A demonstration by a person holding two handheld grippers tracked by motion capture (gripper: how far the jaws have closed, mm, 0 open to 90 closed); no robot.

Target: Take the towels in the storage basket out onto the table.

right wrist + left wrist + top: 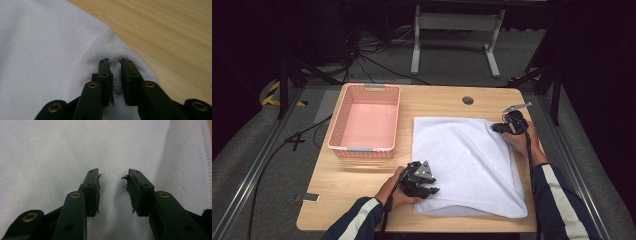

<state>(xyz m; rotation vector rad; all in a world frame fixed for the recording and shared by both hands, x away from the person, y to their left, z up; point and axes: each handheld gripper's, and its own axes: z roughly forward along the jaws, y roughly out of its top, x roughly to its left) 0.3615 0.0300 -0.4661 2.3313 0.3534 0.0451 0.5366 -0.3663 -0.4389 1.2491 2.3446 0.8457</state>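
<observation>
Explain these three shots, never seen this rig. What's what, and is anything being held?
No robot here: a person holds a two-jaw tool in each hand. The high view looks down on a wooden table; the other two come from cameras riding on each tool, looking along its black jaws. On the table lie a white towel and an empty pink basket. The right tool is shut on the towel's far right corner, cloth bunched between the jaws. The left tool sits over the towel's near left part, jaws apart, gripping nothing.
</observation>
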